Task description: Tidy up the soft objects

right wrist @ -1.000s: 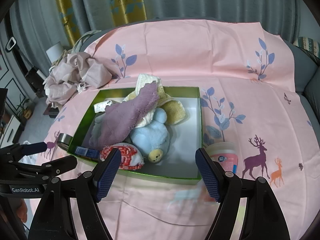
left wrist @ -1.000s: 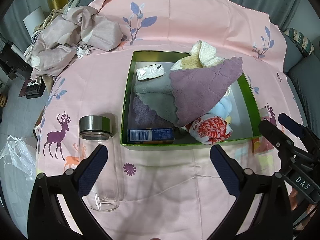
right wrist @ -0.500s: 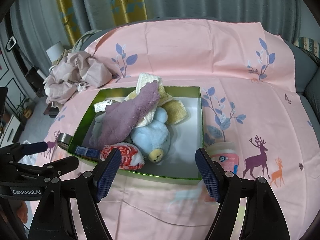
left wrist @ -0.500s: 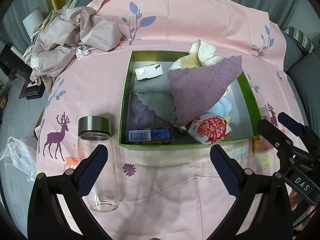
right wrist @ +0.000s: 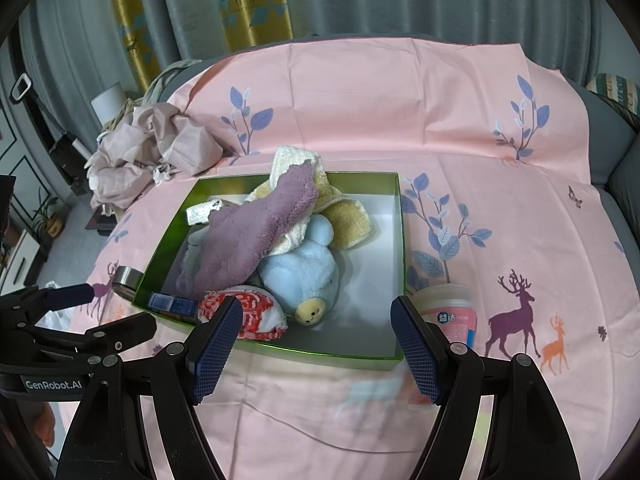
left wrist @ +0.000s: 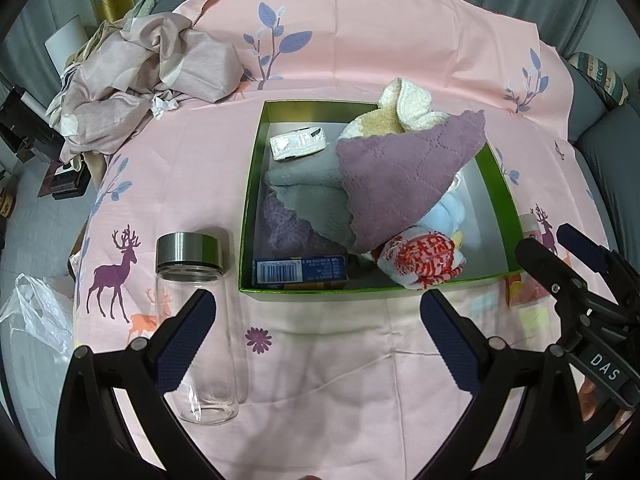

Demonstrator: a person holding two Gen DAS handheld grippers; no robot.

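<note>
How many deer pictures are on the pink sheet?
4 visible. A purple deer and orange deer by the glass jar; another purple deer and orange deer right of the green box. Folds may hide more.

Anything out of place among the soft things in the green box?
Yes. A blue carton and a white packet sit in the green box with the cloths and plush toy; neither is soft. The purple cloth lies draped loosely over the pile, not folded.

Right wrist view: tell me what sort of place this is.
Most likely a room in a home, perhaps a living room or bedroom. A pink printed sheet is spread over a padded grey piece of furniture, long grey curtains hang behind it, and crumpled bedding lies piled at the left edge.
</note>
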